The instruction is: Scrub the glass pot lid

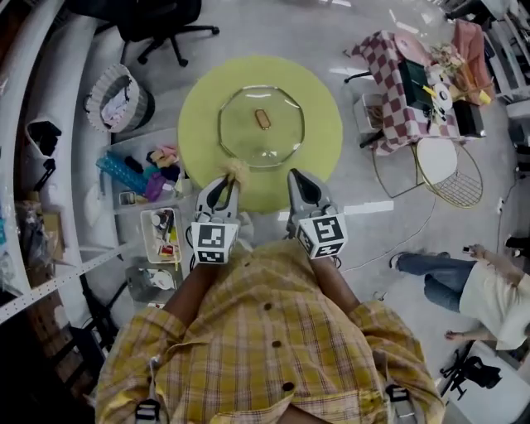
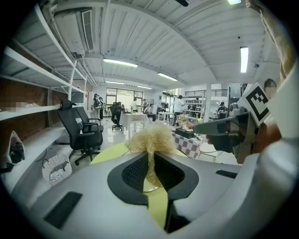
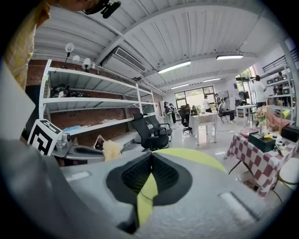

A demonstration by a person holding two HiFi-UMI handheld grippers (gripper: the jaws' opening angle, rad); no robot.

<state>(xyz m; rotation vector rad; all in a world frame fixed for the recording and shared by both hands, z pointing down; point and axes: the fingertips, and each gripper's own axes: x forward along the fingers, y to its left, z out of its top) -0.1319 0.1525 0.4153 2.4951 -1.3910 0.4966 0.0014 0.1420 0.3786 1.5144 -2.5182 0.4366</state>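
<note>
The glass pot lid (image 1: 261, 126) lies flat in the middle of a round yellow-green table (image 1: 323, 124), its small knob pointing up. My left gripper (image 1: 228, 184) hovers at the table's near edge, shut on a golden wire scrubber (image 1: 238, 171). In the left gripper view that scrubber (image 2: 152, 140) fluffs out above the pinching jaws of the left gripper (image 2: 150, 158). My right gripper (image 1: 298, 179) hangs beside it, just right of the lid's near rim, shut with nothing in it. In the right gripper view the right gripper (image 3: 150, 158) has its pads pressed together.
A black office chair (image 1: 161, 25) and a lined basket (image 1: 120, 98) stand beyond the table on the left. Plastic bins of clutter (image 1: 157, 232) sit on the floor at left. A checkered table (image 1: 410, 83) and wire stool (image 1: 451, 170) are at right; a person (image 1: 468, 286) sits on the floor.
</note>
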